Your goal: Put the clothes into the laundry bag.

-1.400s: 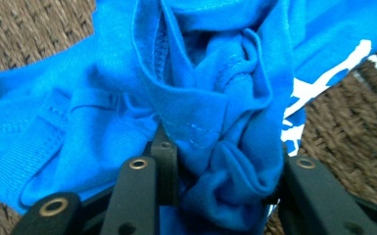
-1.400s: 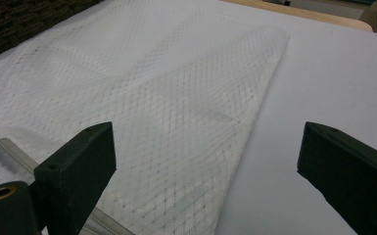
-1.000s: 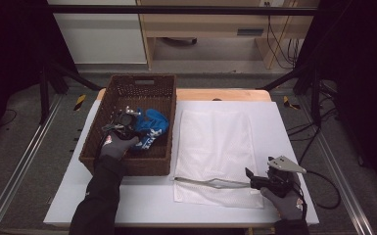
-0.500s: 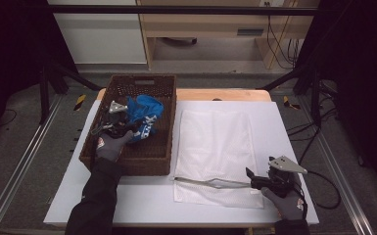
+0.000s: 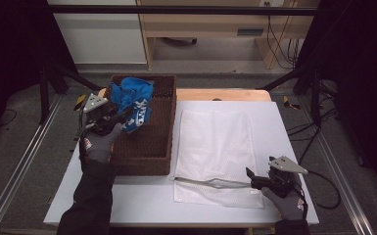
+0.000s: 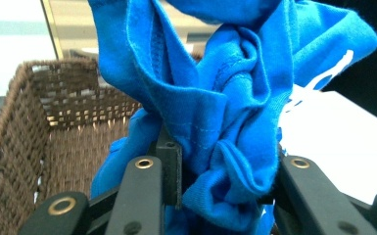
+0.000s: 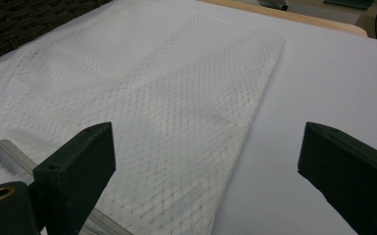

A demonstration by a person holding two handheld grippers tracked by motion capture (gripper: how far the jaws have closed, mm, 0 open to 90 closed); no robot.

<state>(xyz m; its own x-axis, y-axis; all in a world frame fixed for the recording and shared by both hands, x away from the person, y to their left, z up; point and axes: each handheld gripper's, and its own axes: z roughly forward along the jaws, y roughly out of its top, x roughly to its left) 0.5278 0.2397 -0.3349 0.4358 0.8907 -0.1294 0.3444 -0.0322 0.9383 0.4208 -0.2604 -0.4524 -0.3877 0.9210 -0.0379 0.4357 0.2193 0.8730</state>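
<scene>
Blue garment: bunched, lifted above the brown wicker basket
Left tool: clamped on the garment
White mesh bag: flat on the desk
Right tool: jaws wide apart, empty, at the bag's near edge

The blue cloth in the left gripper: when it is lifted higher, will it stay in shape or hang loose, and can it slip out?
The blue cloth is probably soft and floppy: it bunches in deep folds and droops over the basket. It looks light for its bulk. The left gripper pinches a thick wad, so slipping seems unlikely, though loose ends may drag on the basket's rim.
</scene>
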